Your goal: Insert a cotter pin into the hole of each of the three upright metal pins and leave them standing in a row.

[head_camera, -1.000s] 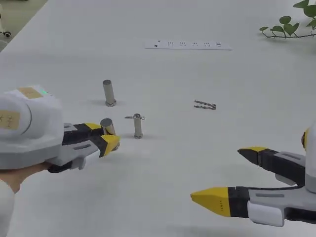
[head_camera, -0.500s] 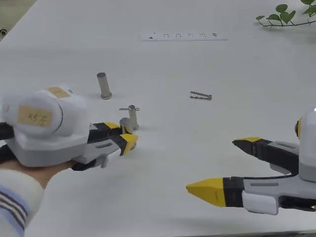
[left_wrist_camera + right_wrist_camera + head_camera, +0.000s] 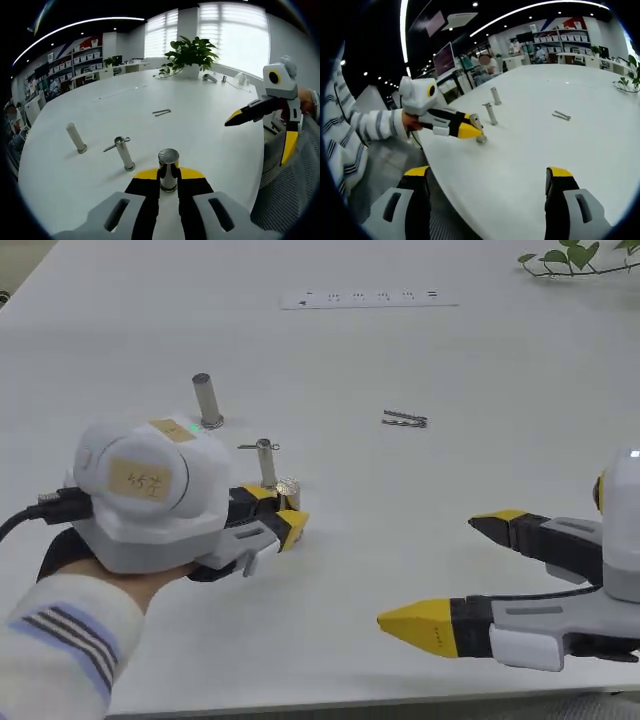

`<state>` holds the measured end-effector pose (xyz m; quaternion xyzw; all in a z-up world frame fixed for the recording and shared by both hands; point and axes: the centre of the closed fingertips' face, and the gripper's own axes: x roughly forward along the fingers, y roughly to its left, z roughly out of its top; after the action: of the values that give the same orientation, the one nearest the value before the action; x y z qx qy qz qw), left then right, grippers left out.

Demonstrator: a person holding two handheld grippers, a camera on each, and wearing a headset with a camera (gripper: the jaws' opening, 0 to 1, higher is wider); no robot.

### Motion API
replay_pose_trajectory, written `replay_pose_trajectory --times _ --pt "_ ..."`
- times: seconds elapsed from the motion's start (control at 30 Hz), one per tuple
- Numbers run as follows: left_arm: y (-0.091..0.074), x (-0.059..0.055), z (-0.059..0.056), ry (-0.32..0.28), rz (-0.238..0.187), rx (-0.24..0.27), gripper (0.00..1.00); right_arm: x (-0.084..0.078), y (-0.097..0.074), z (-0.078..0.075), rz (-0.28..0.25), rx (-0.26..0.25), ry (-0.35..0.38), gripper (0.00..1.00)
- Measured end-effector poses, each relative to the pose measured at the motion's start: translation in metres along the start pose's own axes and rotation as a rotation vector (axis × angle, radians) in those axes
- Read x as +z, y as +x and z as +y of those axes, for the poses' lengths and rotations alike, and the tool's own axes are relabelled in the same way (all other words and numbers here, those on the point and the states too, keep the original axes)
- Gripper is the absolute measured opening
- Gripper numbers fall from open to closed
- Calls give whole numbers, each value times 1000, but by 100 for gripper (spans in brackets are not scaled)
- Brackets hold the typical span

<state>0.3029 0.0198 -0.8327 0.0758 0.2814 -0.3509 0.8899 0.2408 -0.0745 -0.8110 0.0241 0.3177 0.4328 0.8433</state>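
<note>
My left gripper (image 3: pixel 284 508) is shut on an upright metal pin (image 3: pixel 288 487), held just right of and nearer than a second pin (image 3: pixel 266 462) that has a cotter pin through its top. A third, bare pin (image 3: pixel 205 400) stands farther back left. Loose cotter pins (image 3: pixel 404 419) lie to the right. In the left gripper view the held pin (image 3: pixel 168 167) sits between the jaws, with the pinned one (image 3: pixel 124 152) and the bare one (image 3: pixel 76 138) beyond. My right gripper (image 3: pixel 430 572) hangs open and holds nothing near the table's front edge; its own view shows the left gripper (image 3: pixel 445 122).
A white power strip (image 3: pixel 368 301) lies at the far side of the white table (image 3: pixel 450 470), and a leafy plant (image 3: pixel 575 260) sits at the back right. The table's front edge runs just under the right gripper.
My left gripper has carried its metal pin rightward, from the left of the cotter-pinned pin to its near right. The right gripper has stayed open and hardly moved.
</note>
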Motion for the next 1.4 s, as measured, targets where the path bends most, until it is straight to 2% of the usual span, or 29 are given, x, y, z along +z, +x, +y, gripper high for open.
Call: replay_pose_trajectory --times 0.17,0.2,0.37,0.5,0.8,0.9,0.97,1.07,1.13,1.23,1.33,1.4 --pt "1 -7 -5 2 10 2 11 -1 1 1 -1 5 4 96" --pt "1 -6 -5 12 -2 2 11 -1 1 0 0 4 4 96" --pt "-1 -8 -4 -1 -4 11 11 -2 0 -2 -2 0 10 96" --pt "-2 -9 -5 20 -5 14 11 -2 -2 -7 -2 -9 12 95" --pt "-2 -7 -5 0 -21 12 12 -1 -4 -13 -8 -23 21 95" --pt "-2 -5 -5 -8 -26 7 21 -2 -5 -13 -7 -22 23 95" --pt "-2 -4 -3 35 -30 15 29 -2 -5 -13 -6 -22 24 95" --pt "-4 -5 -3 26 -22 10 31 -1 -6 -14 -9 -24 26 95" --pt "-5 -7 -2 17 -13 7 32 -2 -7 -16 -7 -28 26 95" --pt "-9 -16 -1 17 52 7 37 -4 -8 -17 0 -33 28 95" --pt "-15 -14 -2 29 52 -7 47 -5 -8 -18 2 -36 30 95" --pt "-21 -11 -5 22 53 -38 54 -5 -8 -18 3 -36 34 95"
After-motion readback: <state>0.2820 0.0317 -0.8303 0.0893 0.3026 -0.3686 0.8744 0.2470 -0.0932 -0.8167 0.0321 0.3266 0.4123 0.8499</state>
